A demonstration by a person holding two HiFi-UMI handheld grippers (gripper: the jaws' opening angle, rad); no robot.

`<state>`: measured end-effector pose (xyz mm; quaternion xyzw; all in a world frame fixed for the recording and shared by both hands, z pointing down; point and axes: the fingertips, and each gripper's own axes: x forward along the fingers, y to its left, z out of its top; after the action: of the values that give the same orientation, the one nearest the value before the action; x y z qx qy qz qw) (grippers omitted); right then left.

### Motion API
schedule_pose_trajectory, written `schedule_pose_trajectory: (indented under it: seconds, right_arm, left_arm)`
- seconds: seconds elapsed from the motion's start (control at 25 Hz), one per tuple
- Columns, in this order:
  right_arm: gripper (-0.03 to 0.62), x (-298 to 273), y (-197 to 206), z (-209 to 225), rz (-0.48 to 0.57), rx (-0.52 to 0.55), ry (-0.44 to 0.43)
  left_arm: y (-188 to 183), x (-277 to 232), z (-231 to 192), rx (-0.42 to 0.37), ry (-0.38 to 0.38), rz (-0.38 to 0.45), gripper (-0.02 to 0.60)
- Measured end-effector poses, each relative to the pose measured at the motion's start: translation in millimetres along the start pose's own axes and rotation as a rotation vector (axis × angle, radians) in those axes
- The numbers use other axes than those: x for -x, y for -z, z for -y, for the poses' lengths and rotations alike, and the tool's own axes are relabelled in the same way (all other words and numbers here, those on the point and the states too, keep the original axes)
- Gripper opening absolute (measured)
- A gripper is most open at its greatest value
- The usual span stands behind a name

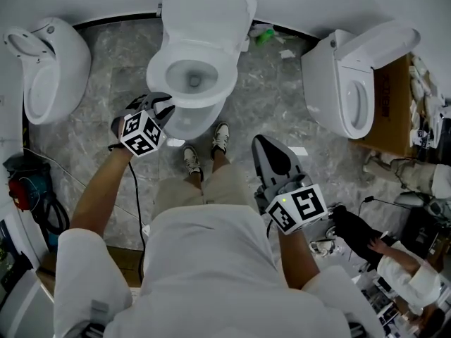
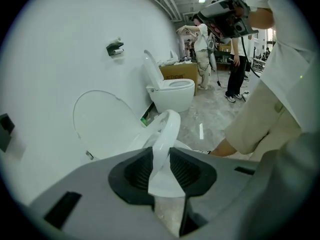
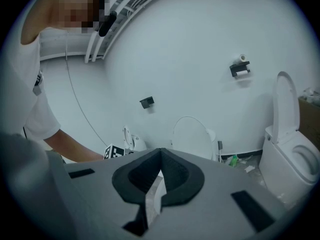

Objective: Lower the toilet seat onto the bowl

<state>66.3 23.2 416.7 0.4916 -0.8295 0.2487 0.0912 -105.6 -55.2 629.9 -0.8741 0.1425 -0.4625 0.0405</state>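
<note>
The left gripper [image 1: 161,104] pinches the near-left rim of the toilet seat [image 2: 169,126], which lies low over the bowl [image 1: 187,124]. The step should go best by easing it down slowly and releasing only once it rests. The right gripper [image 1: 262,145], jaws pressed together and empty, hangs well right.

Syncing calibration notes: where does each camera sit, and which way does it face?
Head view: on the person's head, looking down at the white ceramic toilet; arms, shoes, left gripper, right gripper show.
Left gripper view: on that gripper, facing along the white plastic toilet seat clamped in its jaws; beige shorts show.
Right gripper view: on that gripper, facing the white wall, jaws shut; a forearm shows.
Shared: both gripper views catch the black wall-mounted paper holder.
</note>
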Motion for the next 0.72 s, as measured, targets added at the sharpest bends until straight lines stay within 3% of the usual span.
schedule_pose_trajectory:
  seconds: [0.36, 0.72]
  right_arm:
    - [-0.003, -15, 33, -13, -0.066, -0.002, -0.013]
    - [-0.003, -26, 50, -4, -0.117, -0.013, -0.035]
  left_arm:
    - [28, -13, 29, 0.192, 0.038, 0.05, 0.074]
    - [58, -34, 61, 0.254, 0.108, -0.046, 0.052]
